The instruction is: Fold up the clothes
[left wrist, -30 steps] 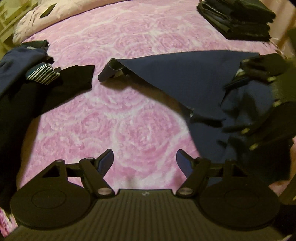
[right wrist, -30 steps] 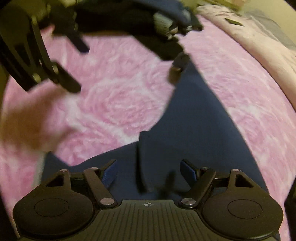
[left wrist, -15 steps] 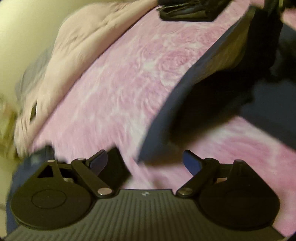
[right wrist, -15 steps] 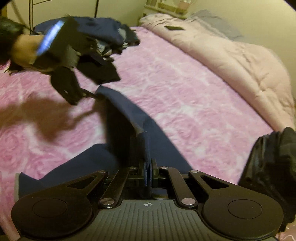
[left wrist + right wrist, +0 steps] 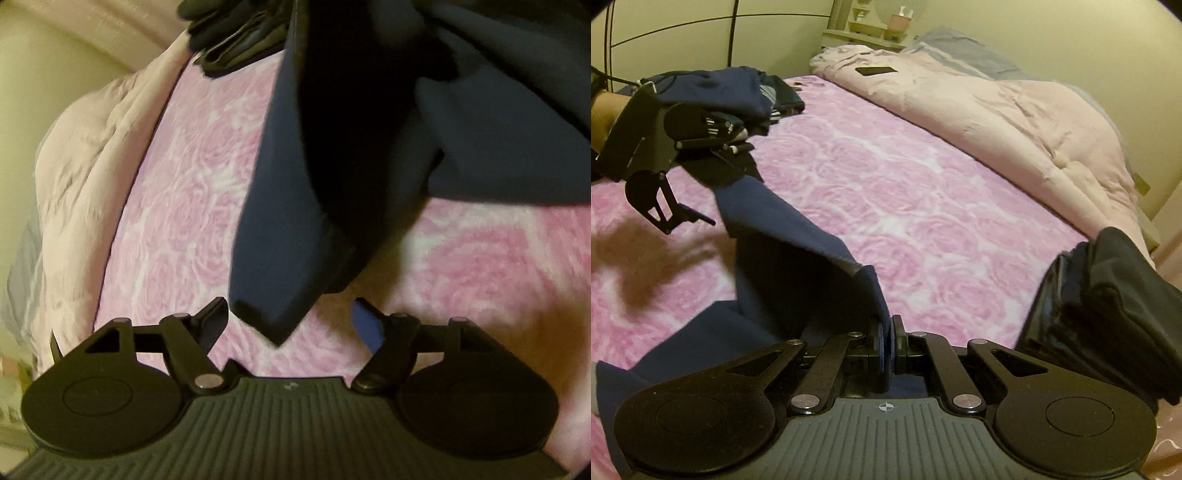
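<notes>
The right gripper (image 5: 886,341) is pressed together on an edge of the navy blue cloth garment (image 5: 798,236), which rises ahead of it and to its left off the pink rose-patterned bed cover (image 5: 923,192). The left gripper (image 5: 288,321) is spread wide — the garment's pointed corner (image 5: 273,258) hangs between its fingers, touching neither as far as can be seen. No writing or label can be read anywhere. Only the right wrist view shows the left gripper (image 5: 701,184) from outside, a heap of dark and striped clothes (image 5: 738,96) beyond it, and a flat black phone-like slab (image 5: 876,70) on the pale pink quilt (image 5: 997,110). A stack of folded dark clothes (image 5: 1108,302) sits just right of the right gripper.
</notes>
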Motion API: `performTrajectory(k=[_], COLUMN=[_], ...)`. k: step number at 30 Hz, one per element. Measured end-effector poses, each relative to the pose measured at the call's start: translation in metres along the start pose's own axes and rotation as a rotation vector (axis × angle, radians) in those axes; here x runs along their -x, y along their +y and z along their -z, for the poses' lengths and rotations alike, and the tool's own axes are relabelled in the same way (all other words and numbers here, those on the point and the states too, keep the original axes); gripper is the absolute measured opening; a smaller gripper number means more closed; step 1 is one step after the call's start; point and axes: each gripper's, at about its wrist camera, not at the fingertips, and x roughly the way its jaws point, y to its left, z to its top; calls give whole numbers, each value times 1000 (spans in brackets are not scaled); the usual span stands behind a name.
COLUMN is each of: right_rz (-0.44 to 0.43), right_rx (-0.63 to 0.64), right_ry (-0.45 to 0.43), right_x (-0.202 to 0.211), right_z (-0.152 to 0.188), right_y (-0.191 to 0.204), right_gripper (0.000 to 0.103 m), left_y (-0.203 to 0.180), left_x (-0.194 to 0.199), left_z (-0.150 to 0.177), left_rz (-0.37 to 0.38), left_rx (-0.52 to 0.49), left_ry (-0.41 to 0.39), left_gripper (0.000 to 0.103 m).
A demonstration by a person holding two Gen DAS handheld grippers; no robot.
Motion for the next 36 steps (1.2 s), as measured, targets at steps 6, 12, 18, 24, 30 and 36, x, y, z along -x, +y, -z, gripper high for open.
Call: performTrajectory(k=[6, 12, 18, 24, 30, 36], right_rz=[-7, 0, 57, 193, 393, 537], right_rx=[-32, -47, -67, -77, -143, -192], right_ry=[-2, -37, -167, -358, -516, -659], right_x=[1, 17, 81, 193, 314, 432], right_z=[7, 4, -25, -62, -68, -68], right_y=[-8, -18, -45, -35, 36, 100], right_gripper=[1, 1, 1, 1, 1, 1], left_y=[3, 14, 79, 117, 120, 116], left_x=[-10, -3, 82, 184, 295, 419], left_z=[-22, -42, -64, -90, -88, -81], left_rz=[-34, -5, -41, -128, -236, -345], left_rx=[-78, -8, 339, 404, 460, 439], left_ry=[-26, 9, -71, -192, -363, -527], left_gripper=[59, 7, 6, 3, 2, 3])
